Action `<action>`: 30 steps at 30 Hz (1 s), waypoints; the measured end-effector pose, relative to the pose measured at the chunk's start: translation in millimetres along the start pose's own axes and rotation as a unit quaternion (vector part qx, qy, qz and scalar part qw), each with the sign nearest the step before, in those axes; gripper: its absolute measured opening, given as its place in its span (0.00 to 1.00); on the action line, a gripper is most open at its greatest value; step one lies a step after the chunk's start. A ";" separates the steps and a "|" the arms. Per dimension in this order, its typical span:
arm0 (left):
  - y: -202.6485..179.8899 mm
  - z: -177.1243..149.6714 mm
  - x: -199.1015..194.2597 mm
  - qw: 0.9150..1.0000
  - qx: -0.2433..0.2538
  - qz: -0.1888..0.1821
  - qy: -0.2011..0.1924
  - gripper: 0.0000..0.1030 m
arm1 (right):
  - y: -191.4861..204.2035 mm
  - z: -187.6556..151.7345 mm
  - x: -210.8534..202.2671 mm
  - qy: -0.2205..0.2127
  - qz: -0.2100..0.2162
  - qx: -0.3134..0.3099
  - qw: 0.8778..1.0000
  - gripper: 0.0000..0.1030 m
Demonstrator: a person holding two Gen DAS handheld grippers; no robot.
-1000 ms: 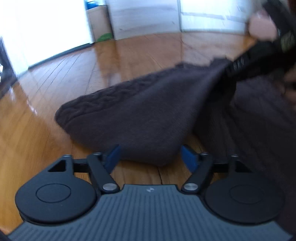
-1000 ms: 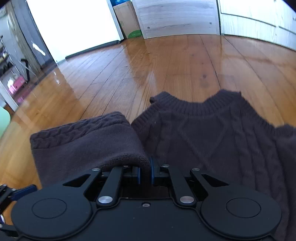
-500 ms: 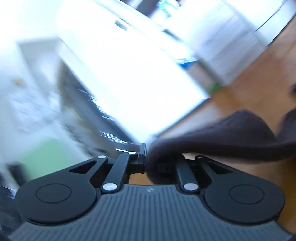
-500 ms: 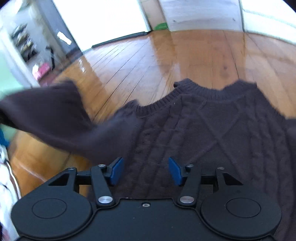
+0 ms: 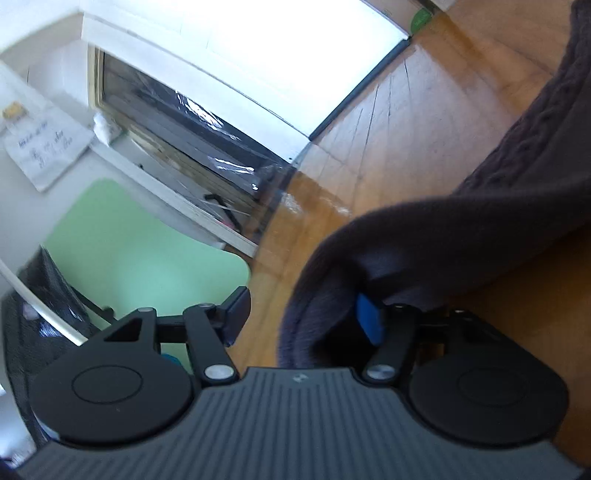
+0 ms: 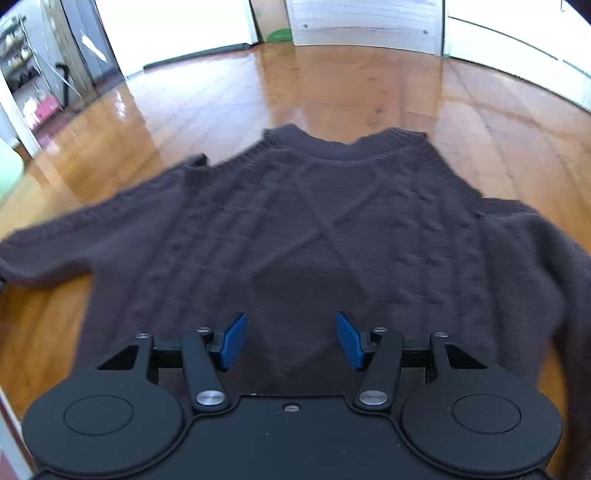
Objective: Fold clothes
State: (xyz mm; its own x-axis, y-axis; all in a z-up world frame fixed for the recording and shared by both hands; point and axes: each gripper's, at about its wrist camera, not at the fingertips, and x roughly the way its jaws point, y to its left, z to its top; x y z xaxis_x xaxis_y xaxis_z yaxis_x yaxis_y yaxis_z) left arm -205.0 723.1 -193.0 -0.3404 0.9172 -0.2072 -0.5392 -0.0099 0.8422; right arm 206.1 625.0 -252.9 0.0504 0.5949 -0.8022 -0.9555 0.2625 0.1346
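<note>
Sweater [image 6: 314, 229] beneath spread right claw [image 6: 291, 341]

I see a glossy wooden plank floor [image 6: 332, 92] carrying everything. A dark cable-knit sweater [image 6: 314, 229] lies spread flat on it, collar toward the far wall, sleeves out to both sides. Beyond the sweater's collar, a cardboard box [image 6: 269, 16] stands on the floor against the wall, something green [image 6: 279, 36] at its foot.
</note>
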 end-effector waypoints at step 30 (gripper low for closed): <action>28.5 144.4 -105.8 0.884 -0.086 -0.456 -0.049 0.77 | -164.0 -86.1 -201.6 -0.007 -0.054 0.212 0.976 0.60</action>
State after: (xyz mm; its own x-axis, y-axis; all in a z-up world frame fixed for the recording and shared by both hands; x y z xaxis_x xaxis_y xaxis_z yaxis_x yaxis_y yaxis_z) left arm -73.2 683.4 -75.3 0.3604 0.6041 -0.7108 -0.6665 0.6999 0.2568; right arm 327.6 396.6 -163.3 0.1505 0.5558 -0.8176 -0.7382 0.6132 0.2810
